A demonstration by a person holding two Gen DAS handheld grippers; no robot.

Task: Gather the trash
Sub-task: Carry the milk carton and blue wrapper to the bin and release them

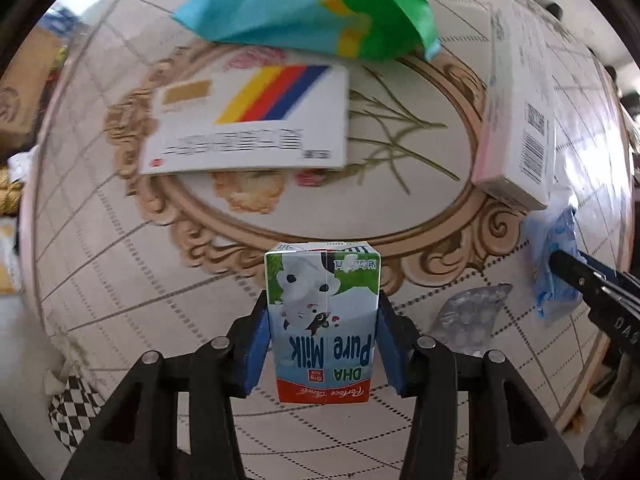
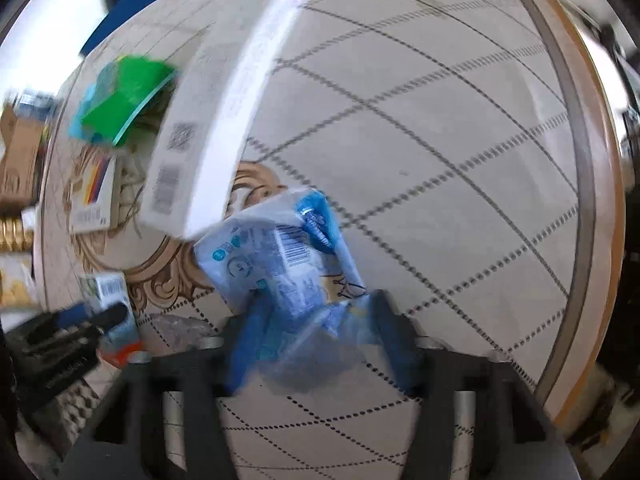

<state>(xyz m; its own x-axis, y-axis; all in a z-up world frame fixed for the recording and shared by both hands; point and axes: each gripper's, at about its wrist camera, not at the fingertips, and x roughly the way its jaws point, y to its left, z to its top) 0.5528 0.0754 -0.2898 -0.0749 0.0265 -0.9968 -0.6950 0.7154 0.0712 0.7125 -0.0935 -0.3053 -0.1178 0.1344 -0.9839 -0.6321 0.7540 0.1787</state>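
Observation:
A small "Pure Milk" carton [image 1: 324,304] stands upside down on the round patterned table [image 1: 120,264], and my left gripper [image 1: 323,320] is shut on it, with a blue pad pressed against each side. In the right wrist view the carton [image 2: 106,288] and the left gripper [image 2: 108,316] show at the lower left. A crumpled blue and white plastic wrapper [image 2: 280,256] lies bunched between the blurred blue pads of my right gripper [image 2: 320,332], which is shut on it. From the left wrist view, the wrapper [image 1: 554,276] sits at the right with a black right fingertip [image 1: 568,268] on it.
A flat white box with yellow, red and blue stripes [image 1: 248,120] lies in the table's middle. A teal and green bag [image 1: 312,12] is behind it. A long white barcoded box [image 1: 520,120] lies at the right, with clear crumpled plastic [image 1: 468,316] nearby. The table edge [image 2: 580,200] curves close by.

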